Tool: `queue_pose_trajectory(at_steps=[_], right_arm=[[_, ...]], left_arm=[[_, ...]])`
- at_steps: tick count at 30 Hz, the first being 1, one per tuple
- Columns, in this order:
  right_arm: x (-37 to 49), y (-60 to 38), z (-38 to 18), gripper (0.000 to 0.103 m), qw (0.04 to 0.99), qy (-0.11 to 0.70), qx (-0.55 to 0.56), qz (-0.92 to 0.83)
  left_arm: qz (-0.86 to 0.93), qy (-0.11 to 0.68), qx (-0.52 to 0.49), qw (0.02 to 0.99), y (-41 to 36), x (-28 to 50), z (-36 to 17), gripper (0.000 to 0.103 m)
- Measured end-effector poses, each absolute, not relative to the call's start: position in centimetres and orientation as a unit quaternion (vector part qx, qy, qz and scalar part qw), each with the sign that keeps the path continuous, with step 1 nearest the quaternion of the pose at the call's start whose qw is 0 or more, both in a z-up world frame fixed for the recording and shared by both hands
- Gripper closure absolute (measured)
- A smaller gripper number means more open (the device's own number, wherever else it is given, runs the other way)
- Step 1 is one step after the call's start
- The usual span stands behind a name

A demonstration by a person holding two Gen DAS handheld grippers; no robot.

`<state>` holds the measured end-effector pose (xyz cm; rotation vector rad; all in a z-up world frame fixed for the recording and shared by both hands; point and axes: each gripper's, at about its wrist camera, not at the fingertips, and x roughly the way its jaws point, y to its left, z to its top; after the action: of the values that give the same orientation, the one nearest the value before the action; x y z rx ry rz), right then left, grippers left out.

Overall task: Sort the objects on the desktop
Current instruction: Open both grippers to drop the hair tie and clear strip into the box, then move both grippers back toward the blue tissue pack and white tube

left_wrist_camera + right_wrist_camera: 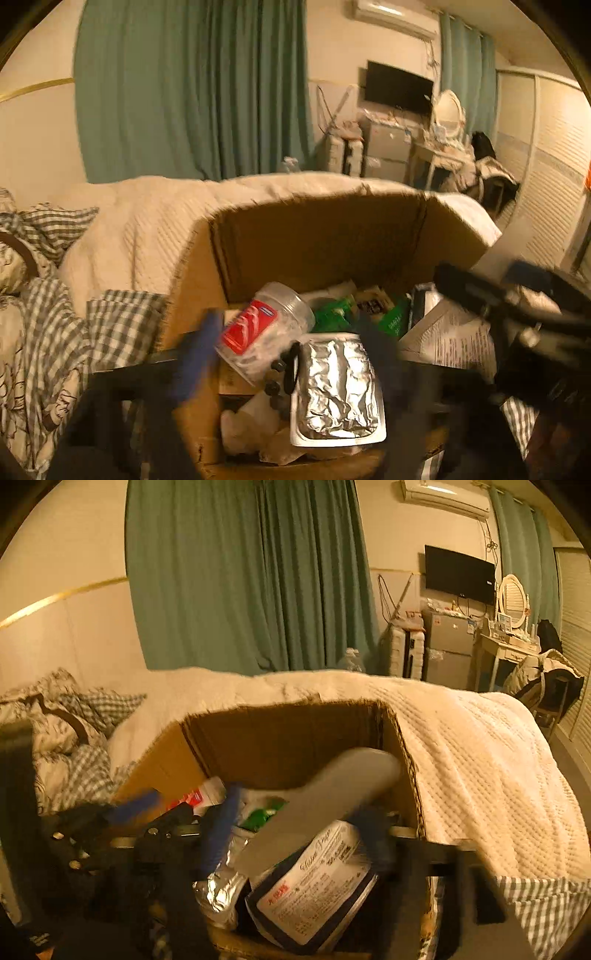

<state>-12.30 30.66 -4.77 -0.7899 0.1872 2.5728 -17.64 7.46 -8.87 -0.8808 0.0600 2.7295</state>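
Note:
An open cardboard box stands before the bed, full of items. In the left wrist view my left gripper is open over the box, its blue fingers apart, with a clear jar with a red label and a silver foil pouch between them, both loose. In the right wrist view my right gripper is open, and a grey flat object lies tilted between its fingers above a white printed packet. The left gripper shows at the left there.
A bed with a cream blanket lies behind the box, with checked bedding at left. Green packets lie in the box. Green curtains, a TV and a dresser stand at the back.

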Motion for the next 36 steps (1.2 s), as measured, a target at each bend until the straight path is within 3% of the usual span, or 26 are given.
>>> queue_pose_trajectory(at_steps=[2,8,12,15,27,36], right_arm=[[-12.2,30.2,-4.5,0.029,0.221,0.058,-0.284,0.931],[-11.3,29.2,-2.6,0.012,0.237,0.040,-0.262,0.935],[-9.7,28.5,-0.7,0.011,0.247,0.027,-0.228,0.941],[-8.5,28.2,0.7,0.000,0.246,0.028,-0.194,0.949],[-5.2,26.9,3.6,0.000,0.230,0.059,-0.138,0.962],[-1.9,26.0,5.0,0.000,0.237,0.058,-0.118,0.962]], left_arm=[[0.945,0.014,-0.297,0.135,7.0,-17.2,-8.1,0.011],[0.954,0.019,-0.277,0.111,6.1,-16.1,-6.1,0.001],[0.963,0.019,-0.250,0.101,5.8,-14.8,-4.3,0.000],[0.969,0.031,-0.230,0.090,5.8,-13.8,-3.0,0.000],[0.973,0.049,-0.218,0.055,5.0,-11.7,-1.0,0.000],[0.975,0.006,-0.217,0.049,2.5,-9.1,1.1,0.000]])
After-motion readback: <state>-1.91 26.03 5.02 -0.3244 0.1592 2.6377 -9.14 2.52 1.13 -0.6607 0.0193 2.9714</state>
